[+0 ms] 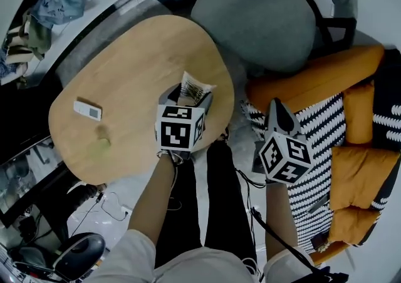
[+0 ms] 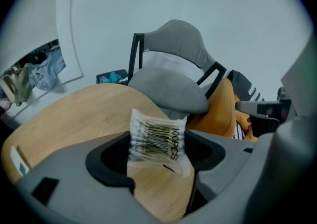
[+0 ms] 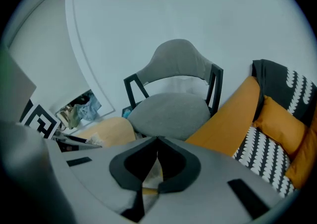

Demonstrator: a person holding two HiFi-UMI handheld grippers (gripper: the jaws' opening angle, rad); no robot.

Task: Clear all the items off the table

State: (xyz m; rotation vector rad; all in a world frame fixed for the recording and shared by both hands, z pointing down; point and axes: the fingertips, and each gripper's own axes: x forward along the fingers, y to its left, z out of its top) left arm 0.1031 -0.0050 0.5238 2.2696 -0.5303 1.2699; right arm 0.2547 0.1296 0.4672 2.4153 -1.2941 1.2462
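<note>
Holding a clear plastic packet of cotton sticks [image 2: 157,139] between its two jaws, the left tool [image 1: 188,99] is at the edge of the light wooden oval surface [image 1: 138,56], on the side nearest the person. The jaws stand wide, but they press on both sides of the packet, so it is held. The packet pokes up out of the jaws, and it looks as if it is lifted off the wood, though I cannot be sure. The right tool [image 3: 157,141] has its jaws closed tip to tip with nothing in them, and it hangs off to the side over a black-and-white patterned cover [image 1: 326,131]. The job looks partly done. Two things are left on the surface, well apart from the packet: a small white flat box [image 1: 87,109] and, near it, a small pale green thing [image 1: 102,144] that is too blurry to name. I think the packet needs a place off the surface, and then those two need picking up.
</note>
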